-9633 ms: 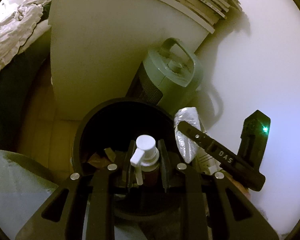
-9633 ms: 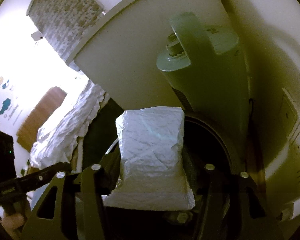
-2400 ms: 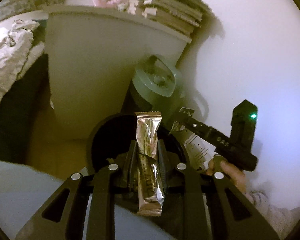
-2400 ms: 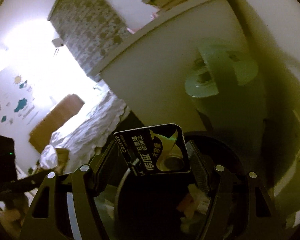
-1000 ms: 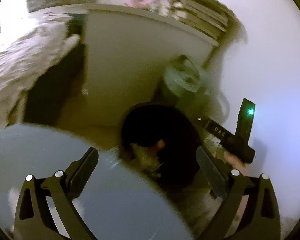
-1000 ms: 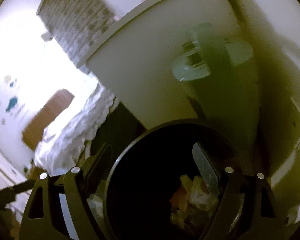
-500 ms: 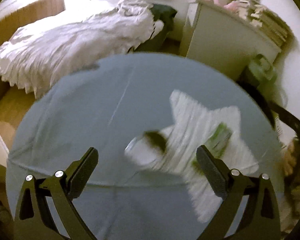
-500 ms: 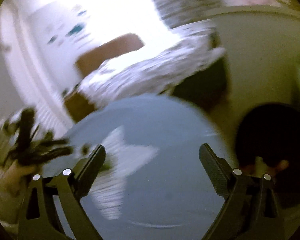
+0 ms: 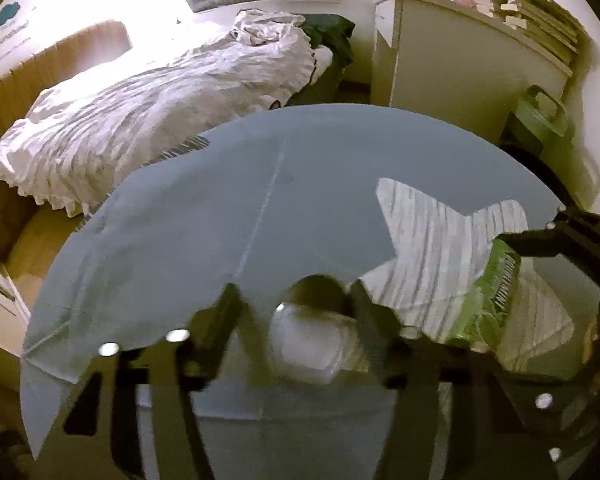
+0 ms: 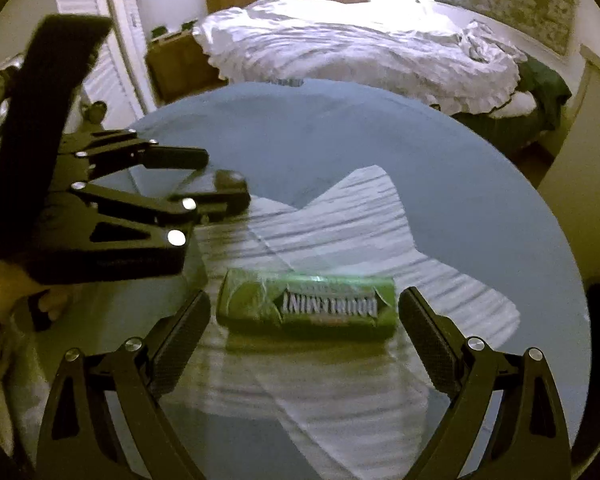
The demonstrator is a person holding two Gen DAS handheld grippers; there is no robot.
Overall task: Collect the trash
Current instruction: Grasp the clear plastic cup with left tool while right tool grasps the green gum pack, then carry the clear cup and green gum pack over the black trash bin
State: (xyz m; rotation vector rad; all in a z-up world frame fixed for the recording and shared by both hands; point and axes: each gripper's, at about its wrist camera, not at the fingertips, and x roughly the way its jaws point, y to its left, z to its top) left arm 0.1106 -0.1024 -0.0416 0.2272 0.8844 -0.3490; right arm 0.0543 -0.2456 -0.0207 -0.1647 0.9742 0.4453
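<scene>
A green Doublemint gum pack (image 10: 306, 305) lies on a white star-shaped mat (image 10: 340, 240) on the round blue table (image 10: 440, 168). My right gripper (image 10: 304, 316) is open, its fingers on either side of the pack. The pack also shows at the right of the left wrist view (image 9: 494, 292). A small clear plastic cup with a dark lid (image 9: 308, 340) lies on the table between the fingers of my left gripper (image 9: 296, 300), which is partly closed around it and blurred. The left gripper shows in the right wrist view (image 10: 220, 176).
A bed with white bedding (image 10: 360, 48) stands beyond the table. A beige cabinet (image 9: 460, 64) with stacked books, a green appliance (image 9: 540, 120) and the black bin's rim (image 9: 540, 164) are at the right past the table edge.
Both grippers dropped their wrappers into the black bin, opened, and swung over to the blue table. The left now closes in around the cup; the right straddles the gum pack.
</scene>
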